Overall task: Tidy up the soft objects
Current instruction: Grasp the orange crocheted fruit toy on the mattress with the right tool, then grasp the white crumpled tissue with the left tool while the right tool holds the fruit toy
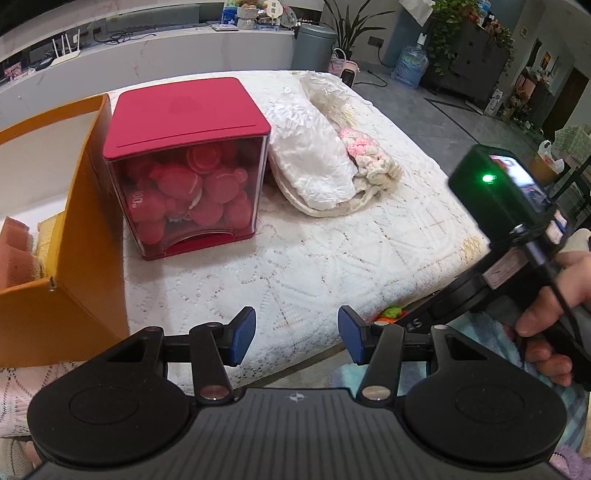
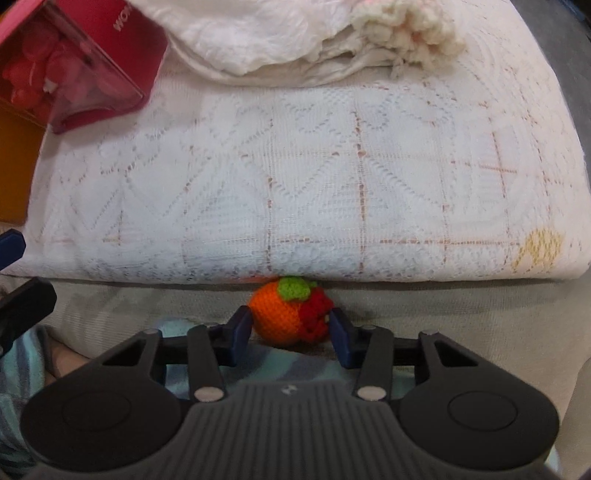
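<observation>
right gripper [image 2: 291, 332] — half-open, pads flanking crochet toy [image 2: 286, 317]

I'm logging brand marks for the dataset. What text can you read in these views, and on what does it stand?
"WO": cut-off white letters on the side of the red box, the rest out of frame.
"00": partial white characters on a red item inside the red box.
"ST": partial letters on the right gripper's body.
Label on that gripper: too small to read.

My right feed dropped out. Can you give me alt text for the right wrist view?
The right gripper brackets an orange crocheted toy, its fingers at the toy's sides, just below the edge of a lace cloth. A red box and white fabric lie beyond.
</observation>
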Demonstrator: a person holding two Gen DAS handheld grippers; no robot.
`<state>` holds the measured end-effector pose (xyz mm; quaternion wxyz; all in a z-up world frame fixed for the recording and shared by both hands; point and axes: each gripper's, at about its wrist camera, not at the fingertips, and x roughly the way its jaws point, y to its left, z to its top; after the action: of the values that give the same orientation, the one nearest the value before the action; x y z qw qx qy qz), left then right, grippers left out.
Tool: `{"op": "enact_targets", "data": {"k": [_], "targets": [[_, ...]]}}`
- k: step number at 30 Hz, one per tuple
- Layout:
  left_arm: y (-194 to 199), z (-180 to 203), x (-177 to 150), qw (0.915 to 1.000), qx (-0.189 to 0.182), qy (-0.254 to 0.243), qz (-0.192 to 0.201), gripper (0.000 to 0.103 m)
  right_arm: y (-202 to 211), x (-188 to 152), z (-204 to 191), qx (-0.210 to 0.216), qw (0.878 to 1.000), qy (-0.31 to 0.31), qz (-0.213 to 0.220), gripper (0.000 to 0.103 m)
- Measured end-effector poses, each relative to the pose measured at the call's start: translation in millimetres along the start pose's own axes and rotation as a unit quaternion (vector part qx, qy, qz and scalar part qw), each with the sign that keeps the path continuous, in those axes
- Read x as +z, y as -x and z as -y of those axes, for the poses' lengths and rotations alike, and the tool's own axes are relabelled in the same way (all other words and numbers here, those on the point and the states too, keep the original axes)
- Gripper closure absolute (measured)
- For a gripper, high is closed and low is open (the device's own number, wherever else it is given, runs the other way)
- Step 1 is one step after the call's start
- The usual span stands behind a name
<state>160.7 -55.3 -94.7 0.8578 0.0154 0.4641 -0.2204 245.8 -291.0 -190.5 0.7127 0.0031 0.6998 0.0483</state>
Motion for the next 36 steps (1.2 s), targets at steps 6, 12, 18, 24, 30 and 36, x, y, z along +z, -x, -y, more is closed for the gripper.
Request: {"op": "enact_targets", "data": {"k": [6, 12, 18, 24, 30, 36], "targets": [[7.1, 4.3, -2.1, 1.0000, -0.001, -0.002, 0.006, 0.041, -7.0, 5.6, -19.2, -0.017, 0.999, 0.028, -0.020, 0.053], [10.1, 10.4, -3.2, 0.9999, 0.010, -0.011, 0.005, 0.041, -12.1, 5.2, -34.1, -0.041, 0.997, 0.055, -0.029, 0.055], [19.6, 17.7, 3.1, 0.9986, 0.023, -0.039, 0.026, 0.041, 20.0, -20.4, -40.9, -0.038, 0.996, 0.059, 0.051, 0.058], [12.3, 41.0, 26.4, 0.9906, 0.045, -0.121, 0.045, 0.041, 63.4, -52.7, -27.4, 0.002, 0.981, 0.022, 0.191, 0.060], [-6.0, 66.5, 63.6, 0.9708, 0.081, -0.221, 0.046, 0.039, 91.1, -35.1, 8.2, -0.001, 0.965, -0.014, 0.263, 0.060], [-37.2, 82.2, 107.6, 0.9518, 0.098, -0.289, 0.035, 0.021, 94.6, -11.2, 32.7, 0.030, 0.951, -0.059, 0.301, 0.060]]}}
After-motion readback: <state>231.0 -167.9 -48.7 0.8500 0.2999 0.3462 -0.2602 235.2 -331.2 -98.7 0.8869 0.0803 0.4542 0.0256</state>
